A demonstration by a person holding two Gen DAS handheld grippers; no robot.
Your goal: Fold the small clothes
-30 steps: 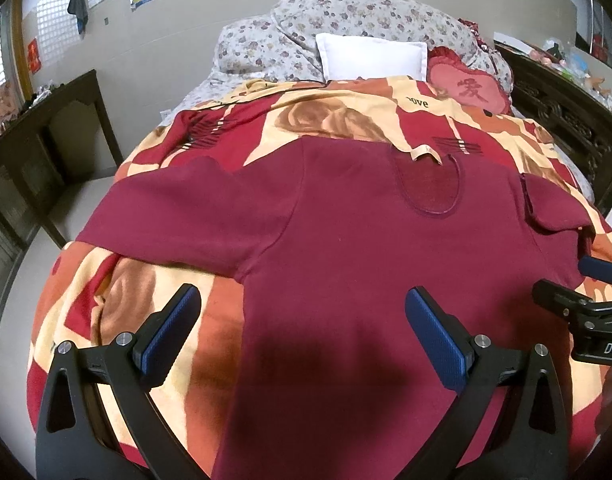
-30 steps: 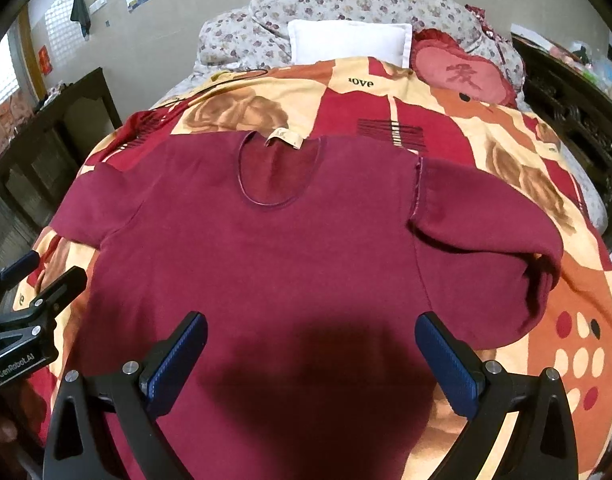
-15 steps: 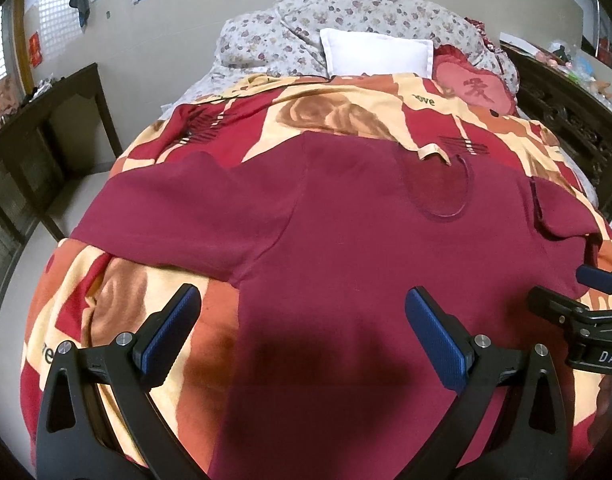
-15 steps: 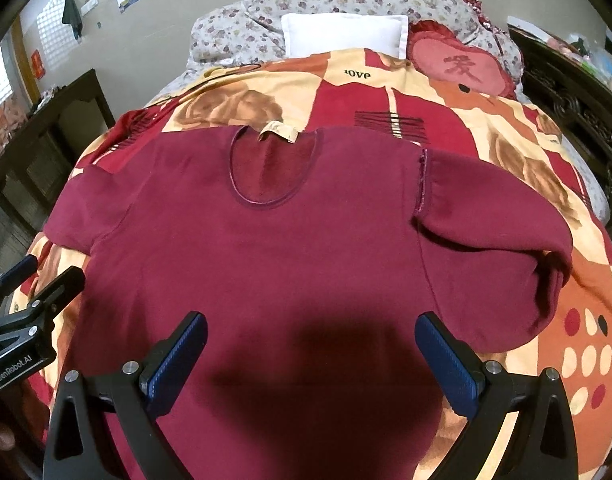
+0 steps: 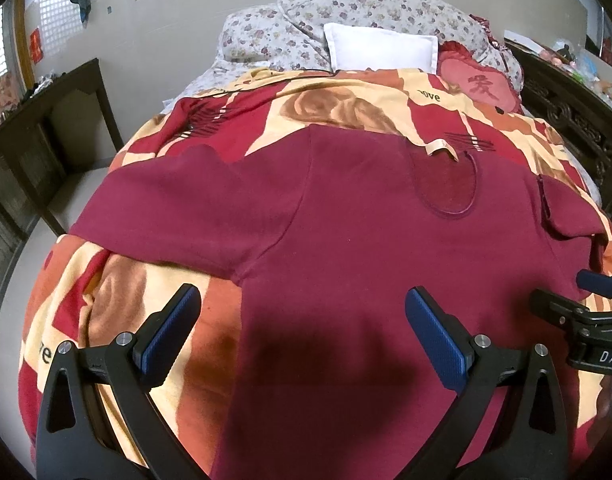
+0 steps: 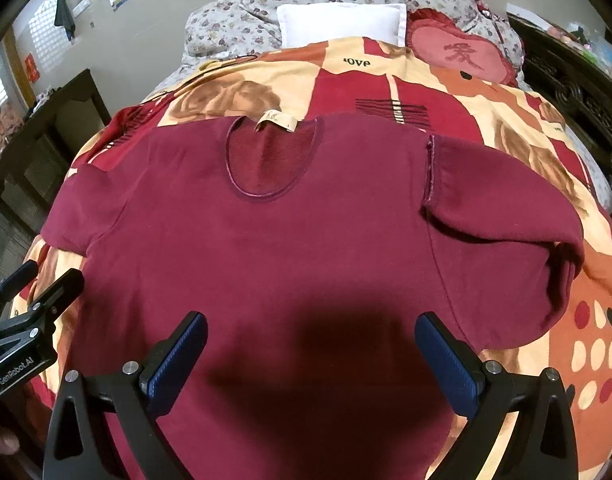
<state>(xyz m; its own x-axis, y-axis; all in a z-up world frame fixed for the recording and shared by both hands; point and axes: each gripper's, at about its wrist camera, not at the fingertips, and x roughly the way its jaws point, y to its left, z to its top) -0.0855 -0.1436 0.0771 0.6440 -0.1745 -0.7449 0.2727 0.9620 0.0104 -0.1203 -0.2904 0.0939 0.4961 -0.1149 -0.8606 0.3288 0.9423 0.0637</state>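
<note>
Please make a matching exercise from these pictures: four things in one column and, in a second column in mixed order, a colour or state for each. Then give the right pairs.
Things
1. shirt
2. pillow
3. right sleeve
4. left gripper

States
A. white
B. open, holding nothing
C. dark red, spread flat on the blanket
D. folded back on itself

Pairs: 1-C, 2-A, 3-D, 4-B

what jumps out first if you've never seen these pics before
A dark red sweater lies spread flat, neck away from the cameras, filling the middle of a bed covered by a loud red and cream blanket. Both the left gripper and right gripper hover open above its lower half. A white pillow sits at the head.
</note>
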